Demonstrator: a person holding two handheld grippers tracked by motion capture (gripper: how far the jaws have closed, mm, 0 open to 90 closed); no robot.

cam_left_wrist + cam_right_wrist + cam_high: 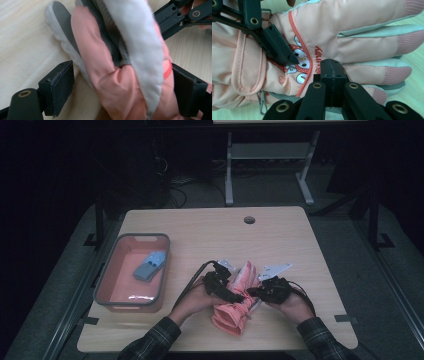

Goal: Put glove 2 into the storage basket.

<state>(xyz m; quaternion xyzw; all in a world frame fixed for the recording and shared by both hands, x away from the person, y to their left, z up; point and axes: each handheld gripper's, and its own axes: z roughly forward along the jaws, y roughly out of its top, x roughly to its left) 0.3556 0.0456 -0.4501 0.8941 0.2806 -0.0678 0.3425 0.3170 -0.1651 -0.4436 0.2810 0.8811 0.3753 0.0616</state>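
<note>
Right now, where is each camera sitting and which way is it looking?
High view: above the person's side, looking forward and down on the table, the bin and the pink glove; forearms, hands, left gripper and right gripper show.
Left gripper view: rides on the left gripper, looking along its jaws, which stand around the glove.
Right gripper view: rides on the right gripper, jaws together against the glove.
Shared: all three see the glove; each gripper view also sees the other gripper.

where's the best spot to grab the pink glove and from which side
Probably the padded cuff end of the pink glove, coming from above with jaws across its width: it lies flat on the table, and the cuff is bulkier than the thin fingers.
</note>
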